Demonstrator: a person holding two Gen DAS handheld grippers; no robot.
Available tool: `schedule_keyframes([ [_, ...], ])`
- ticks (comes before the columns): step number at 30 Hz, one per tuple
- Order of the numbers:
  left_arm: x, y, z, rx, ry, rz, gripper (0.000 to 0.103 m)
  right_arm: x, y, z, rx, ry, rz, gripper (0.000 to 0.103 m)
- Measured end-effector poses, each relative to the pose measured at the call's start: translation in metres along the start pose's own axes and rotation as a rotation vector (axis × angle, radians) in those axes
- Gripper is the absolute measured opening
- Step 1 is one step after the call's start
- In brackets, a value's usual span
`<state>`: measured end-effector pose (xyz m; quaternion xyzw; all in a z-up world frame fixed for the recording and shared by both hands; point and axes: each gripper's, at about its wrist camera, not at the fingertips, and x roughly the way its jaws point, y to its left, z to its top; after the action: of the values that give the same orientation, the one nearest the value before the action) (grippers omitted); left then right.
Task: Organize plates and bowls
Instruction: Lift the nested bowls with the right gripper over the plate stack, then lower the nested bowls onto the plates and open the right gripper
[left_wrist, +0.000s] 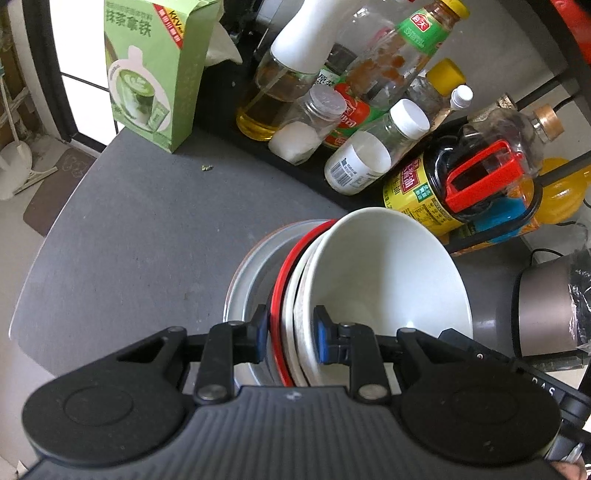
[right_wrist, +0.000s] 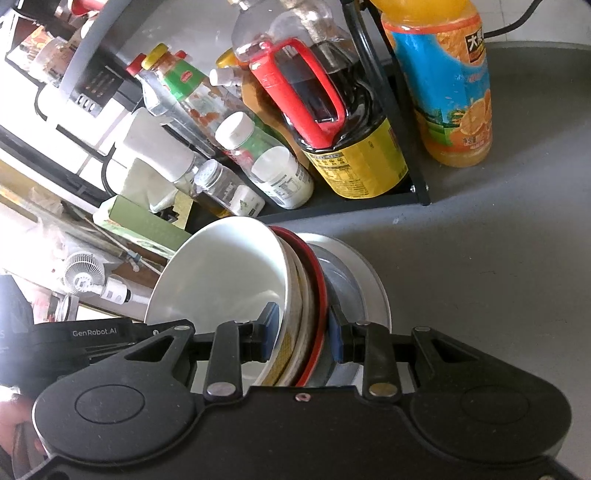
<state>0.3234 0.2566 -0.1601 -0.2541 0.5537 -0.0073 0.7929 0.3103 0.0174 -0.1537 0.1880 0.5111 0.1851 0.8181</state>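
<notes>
A nested stack of bowls is held between both grippers above the grey counter. A white bowl (left_wrist: 384, 273) is innermost, then a cream bowl, a red-rimmed bowl (left_wrist: 291, 266) and a metal bowl (left_wrist: 247, 280) outermost. My left gripper (left_wrist: 290, 334) is shut on the stacked rims at one side. In the right wrist view the white bowl (right_wrist: 221, 280), the red-rimmed bowl (right_wrist: 312, 266) and the metal bowl (right_wrist: 354, 273) show, and my right gripper (right_wrist: 303, 332) is shut on the rims at the opposite side.
A black rack (right_wrist: 369, 206) behind holds a soy sauce jug (left_wrist: 461, 184), an oil bottle (left_wrist: 273, 92) and several jars. A green carton (left_wrist: 155, 70) stands at the left, an orange juice bottle (right_wrist: 450, 85) at the right, a grey appliance (left_wrist: 543, 314) beside the stack.
</notes>
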Motion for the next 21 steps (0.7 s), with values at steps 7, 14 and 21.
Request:
schedule_keyframes([
  [7,0.007,-0.002,0.006,0.023,0.010,0.002,0.024,0.004,-0.002,-0.002,0.010,0.002,-0.007,0.029],
  [14,0.008,-0.002,0.008,0.030,0.008,0.007,0.024,0.004,-0.003,-0.002,0.026,0.007,0.003,0.033],
  [21,0.002,-0.005,0.008,-0.001,-0.006,0.011,0.029,-0.007,-0.002,-0.005,0.021,-0.014,0.027,0.039],
])
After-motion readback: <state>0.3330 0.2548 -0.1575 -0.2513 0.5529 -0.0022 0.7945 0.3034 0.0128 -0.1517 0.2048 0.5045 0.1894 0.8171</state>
